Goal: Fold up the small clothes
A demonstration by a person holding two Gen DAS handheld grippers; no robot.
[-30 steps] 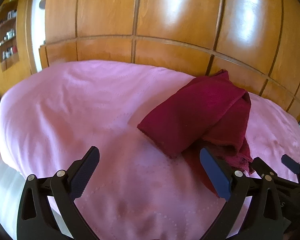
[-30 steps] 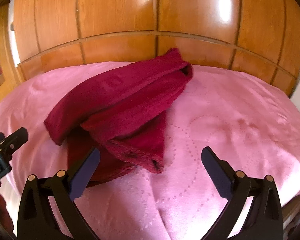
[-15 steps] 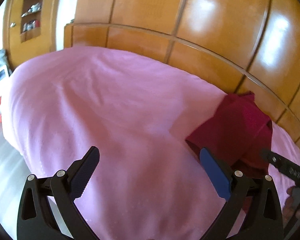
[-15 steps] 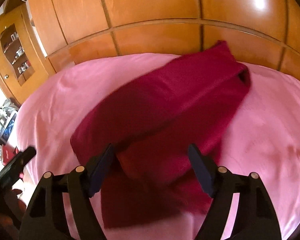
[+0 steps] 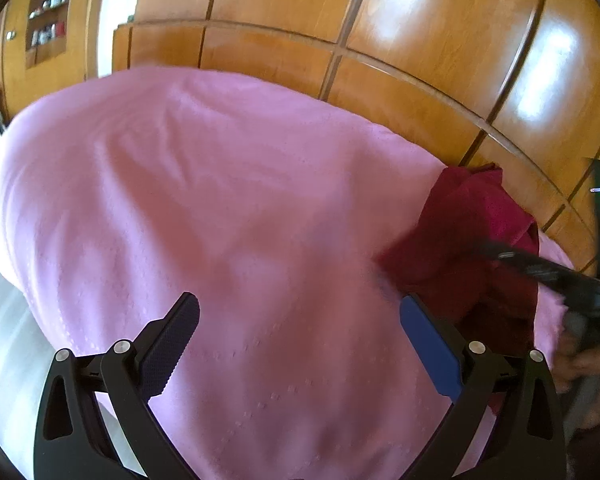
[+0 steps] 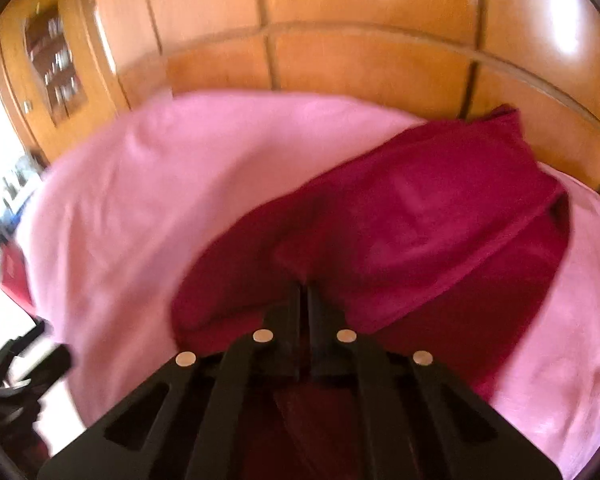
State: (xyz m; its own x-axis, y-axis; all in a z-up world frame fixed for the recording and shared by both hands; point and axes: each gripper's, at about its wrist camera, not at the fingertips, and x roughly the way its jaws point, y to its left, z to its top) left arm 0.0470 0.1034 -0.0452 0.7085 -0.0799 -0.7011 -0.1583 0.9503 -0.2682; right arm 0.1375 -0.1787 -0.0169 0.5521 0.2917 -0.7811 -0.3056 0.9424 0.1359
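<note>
A dark red garment (image 6: 420, 216) lies crumpled on a pink bedspread (image 6: 132, 200). My right gripper (image 6: 304, 292) is shut on the garment's near edge, its fingers pressed together with red cloth bunched around the tips. In the left wrist view the garment (image 5: 472, 232) lies at the right, with the right gripper's dark fingers reaching into it. My left gripper (image 5: 300, 320) is open and empty above bare pink bedspread (image 5: 220, 200), to the left of the garment.
A glossy wooden wardrobe wall (image 5: 380, 40) stands right behind the bed. A wooden shelf unit (image 5: 48, 20) with small items is at the far left. The bed's left edge drops to a pale floor (image 5: 4, 344).
My right gripper moved in onto the garment and closed on its near edge. My left gripper swung left, away from the garment, and stayed open.
</note>
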